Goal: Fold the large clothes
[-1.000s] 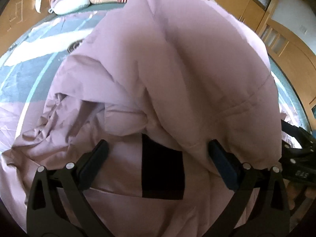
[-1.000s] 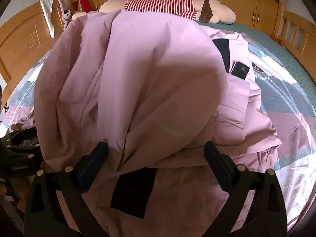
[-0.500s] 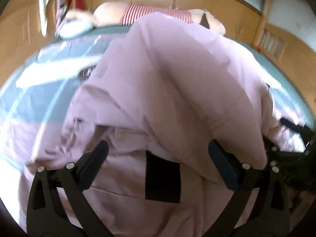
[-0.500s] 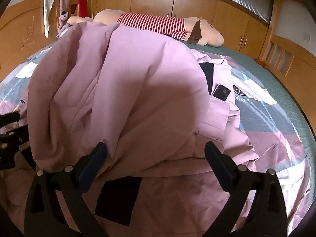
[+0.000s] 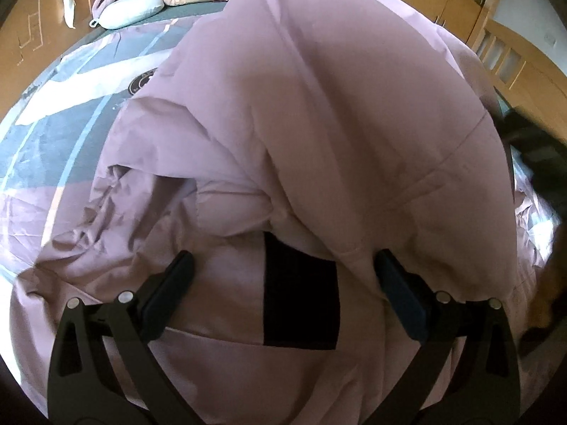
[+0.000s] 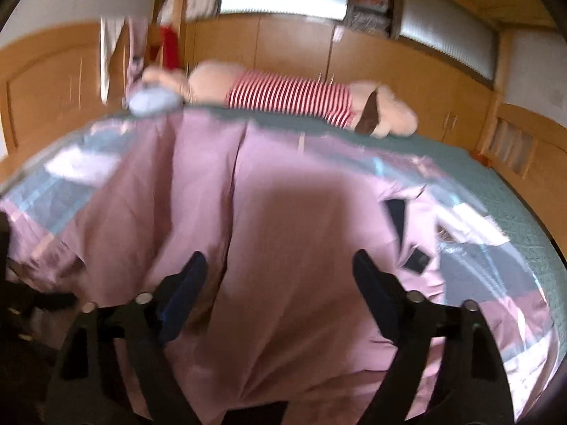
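A large mauve-pink garment (image 5: 319, 113) lies bunched and partly folded over on the bed, with a black patch (image 5: 301, 297) showing under the fold. My left gripper (image 5: 283, 269) hovers open just over it, the folded edge lying against the right finger (image 5: 397, 283). In the blurred right wrist view the garment (image 6: 290, 230) fills the middle. My right gripper (image 6: 278, 271) is closing, with cloth bulging up between its jaws, but the pads do not press on it. A dark blur at the left edge is my left gripper (image 6: 21, 301).
The bedsheet (image 5: 63, 113) has grey, white and teal panels. A plush toy in a red-striped shirt (image 6: 290, 99) and a pale blue cushion (image 6: 152, 101) lie at the far side of the bed. Wooden cupboards (image 6: 407, 67) and a bed rail (image 5: 503, 56) surround the bed.
The right wrist view has swung and blurred, showing more of the wall and cupboards, and its jaws have narrowed. The left gripper has hardly moved.
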A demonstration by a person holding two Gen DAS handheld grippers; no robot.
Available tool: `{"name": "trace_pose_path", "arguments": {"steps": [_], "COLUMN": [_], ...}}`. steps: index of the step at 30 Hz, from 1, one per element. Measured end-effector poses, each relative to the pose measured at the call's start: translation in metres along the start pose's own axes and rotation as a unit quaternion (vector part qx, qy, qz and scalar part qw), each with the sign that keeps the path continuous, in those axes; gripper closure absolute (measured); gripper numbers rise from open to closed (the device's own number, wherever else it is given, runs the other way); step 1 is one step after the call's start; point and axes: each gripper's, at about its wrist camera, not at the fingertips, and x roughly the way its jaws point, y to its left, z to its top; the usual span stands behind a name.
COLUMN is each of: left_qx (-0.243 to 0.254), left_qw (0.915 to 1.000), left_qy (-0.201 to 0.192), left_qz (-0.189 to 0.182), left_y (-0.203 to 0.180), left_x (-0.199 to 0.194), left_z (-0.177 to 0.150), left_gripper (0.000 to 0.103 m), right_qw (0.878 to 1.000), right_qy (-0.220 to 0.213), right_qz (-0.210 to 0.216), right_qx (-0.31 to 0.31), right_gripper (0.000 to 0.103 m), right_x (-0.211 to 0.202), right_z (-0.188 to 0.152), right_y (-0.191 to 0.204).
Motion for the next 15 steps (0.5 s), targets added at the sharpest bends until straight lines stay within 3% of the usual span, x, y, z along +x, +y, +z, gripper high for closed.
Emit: {"name": "trace_pose_path", "arguments": {"steps": [1, 8, 13, 15], "left_qx": [-0.001, -0.005, -0.018, -0.017], "left_qw": [1.0, 0.999, 0.9925, 0.993], "left_qy": [0.0, -0.041, -0.118, -0.104], "left_qz": [0.002, 0.017, 0.023, 0.054], "left_y": [-0.001, 0.003, 0.01, 0.013], "left_x": [-0.001, -0.027, -0.058, -0.054], "left_z": [0.002, -0.001, 0.002, 0.002], "left_gripper": [0.002, 0.002, 0.002, 0.002], "right_qw": [1.0, 1.0, 1.0, 1.0], "right_qy": [0.02, 0.017, 0.016, 0.015], "right_qz": [0.001, 0.004, 0.006, 0.008], "right_qx": [0.002, 0.012, 0.015, 0.018], "right_gripper": [0.025, 0.024, 0.02, 0.018], "right_x": [0.009, 0.011, 0.013, 0.014], "right_z": [-0.005, -0.013, -0.014, -0.018], "right_y": [0.0, -0.001, -0.002, -0.003]}}
